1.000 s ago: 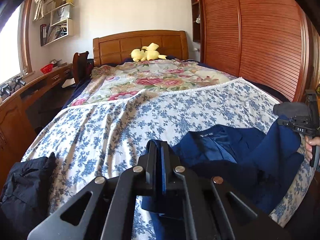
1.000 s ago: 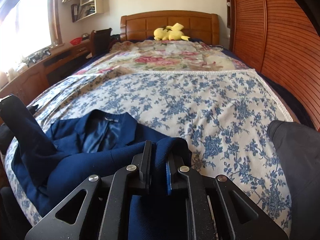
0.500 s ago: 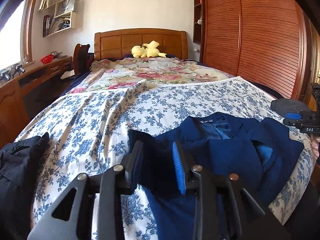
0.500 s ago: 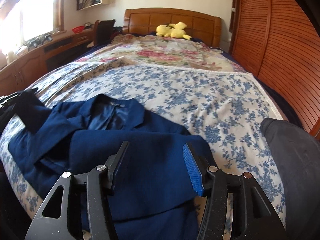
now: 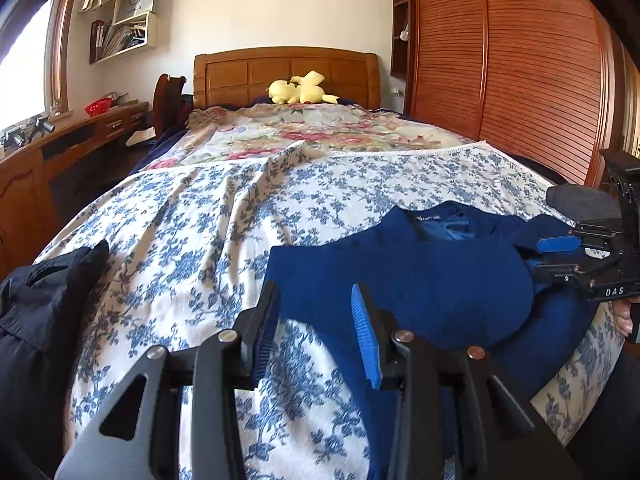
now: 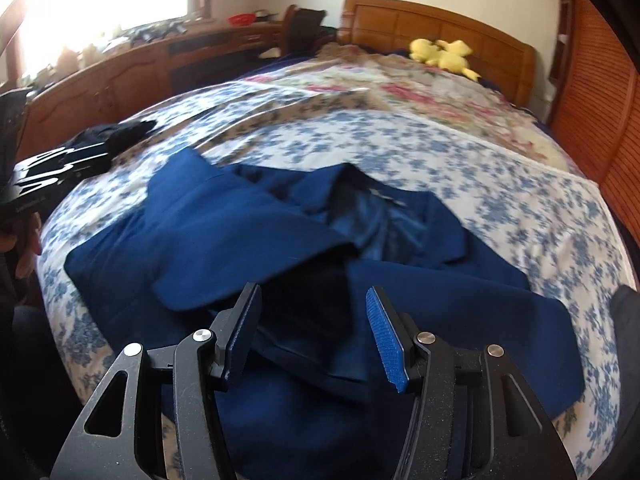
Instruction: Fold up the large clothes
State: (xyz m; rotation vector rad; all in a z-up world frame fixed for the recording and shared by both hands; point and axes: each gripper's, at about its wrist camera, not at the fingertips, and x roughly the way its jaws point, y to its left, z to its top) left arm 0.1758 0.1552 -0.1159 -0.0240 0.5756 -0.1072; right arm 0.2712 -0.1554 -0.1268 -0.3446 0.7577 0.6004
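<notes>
- The left gripper (image 5: 316, 332) hangs over the blue-flowered bedspread (image 5: 192, 240), fingers spread, nothing between them.
- A navy jacket (image 5: 420, 280) lies just ahead and to its right, collar facing away.
- The right gripper (image 5: 560, 256) sits at the jacket's far right edge, fingers apart.
- Dark clothing (image 5: 36, 320) lies to the left.

Both wrist views look low and close from the foot of the bed (image 5: 208, 216) toward the headboard (image 5: 286, 74) at 12 o'clock; the right view tilts, putting it at 1 o'clock. They share the jacket (image 5: 420, 276) (image 6: 248, 232), each catching the other gripper at 3 and 9 o'clock.
</notes>
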